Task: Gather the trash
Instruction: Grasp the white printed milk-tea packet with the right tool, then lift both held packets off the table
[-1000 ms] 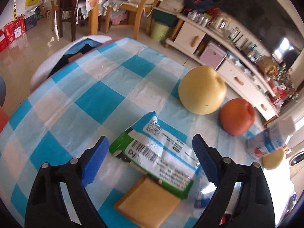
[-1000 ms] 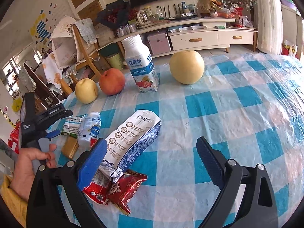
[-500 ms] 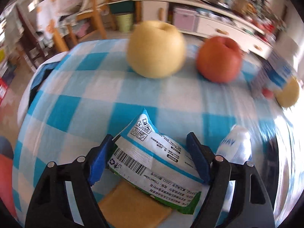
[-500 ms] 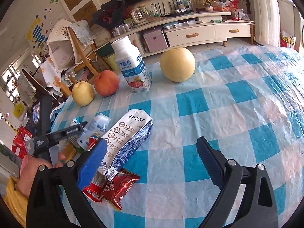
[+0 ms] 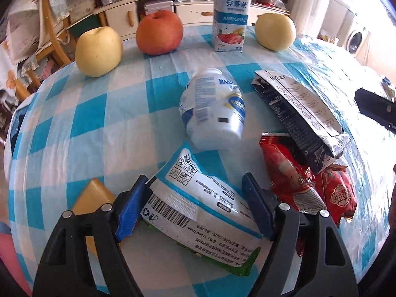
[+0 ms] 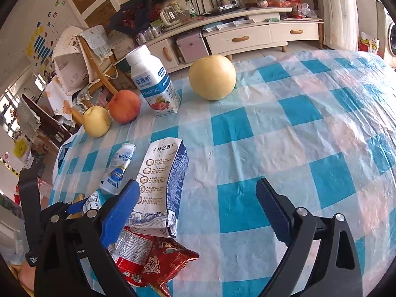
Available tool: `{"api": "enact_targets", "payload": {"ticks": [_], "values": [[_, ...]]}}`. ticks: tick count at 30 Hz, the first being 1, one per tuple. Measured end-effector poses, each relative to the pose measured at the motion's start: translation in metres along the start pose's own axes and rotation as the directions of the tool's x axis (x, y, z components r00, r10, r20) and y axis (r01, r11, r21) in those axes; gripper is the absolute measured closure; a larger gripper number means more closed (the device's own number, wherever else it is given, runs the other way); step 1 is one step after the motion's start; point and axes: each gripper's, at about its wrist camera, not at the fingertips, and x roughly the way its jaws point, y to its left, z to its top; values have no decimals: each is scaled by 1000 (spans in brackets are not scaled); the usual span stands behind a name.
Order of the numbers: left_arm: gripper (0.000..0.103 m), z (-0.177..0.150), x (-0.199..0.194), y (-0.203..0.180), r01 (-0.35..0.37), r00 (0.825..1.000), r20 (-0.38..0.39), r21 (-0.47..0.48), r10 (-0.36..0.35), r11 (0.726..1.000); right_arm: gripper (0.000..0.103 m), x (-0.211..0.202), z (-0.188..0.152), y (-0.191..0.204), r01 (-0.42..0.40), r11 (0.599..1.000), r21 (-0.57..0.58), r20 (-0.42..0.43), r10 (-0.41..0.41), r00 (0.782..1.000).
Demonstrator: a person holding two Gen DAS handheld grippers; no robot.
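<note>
Blue-and-white checked plastic cloth covers the round worktop [image 6: 309,113], which stands in a living room with a low cream cabinet [image 6: 247,37] along the far wall. At the near edge lies a white, blue and green snack wrapper [image 5: 203,212], flat on the cloth. The left gripper [image 5: 195,208] has its two blue pads on either side of this wrapper, touching or nearly touching its long edges; whether they already squeeze it cannot be told. A second ago the pads stood wider with the wrapper loose between them, and the camera faced the other way, towards a chair and the floor.

Just left of the wrapper, partly under it, sits a flat tan block [image 5: 91,198]. Just beyond it a small white and blue bottle [image 5: 212,109] lies on its side. To the right, a red crinkled packet [image 5: 309,185] lies under a silver and navy pouch [image 5: 299,113], which is open at its far end. These three came into the left camera's view only now.

Farther back, in a row, stand a yellow pear [image 5: 99,47], a red apple [image 5: 159,32], an upright yoghurt carton [image 5: 230,22] and a second, rounder yellow pear [image 5: 274,33].

The right gripper [image 6: 195,208] hangs above the cloth, spread wide and holding nothing, its left pad over the pouch and red packet. It sits closer to the worktop than a second ago.
</note>
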Motion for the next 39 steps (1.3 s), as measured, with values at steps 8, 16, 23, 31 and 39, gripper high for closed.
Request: {"api": "enact_targets", "payload": {"ticks": [8, 16, 23, 31, 39], "values": [[38, -9, -3, 2, -76, 994, 64, -127, 85, 989, 9, 15, -9, 29, -33, 992, -122, -41, 28, 999], [60, -14, -17, 15, -55, 992, 100, -212, 77, 976, 9, 37, -14, 41, -6, 982, -187, -51, -4, 999], [62, -28, -25, 23, -14, 993, 107, -257, 43, 966, 43, 54, -20, 48, 30, 966, -258, -74, -50, 996], [63, -49, -45, 41, 1, 993, 114, -288, 33, 958, 44, 45, -22, 54, -7, 958, -285, -56, -9, 998], [63, -74, -60, 69, 37, 987, 160, -385, 27, 922, 44, 28, -26, 57, -47, 956, -291, -28, 41, 999]]}}
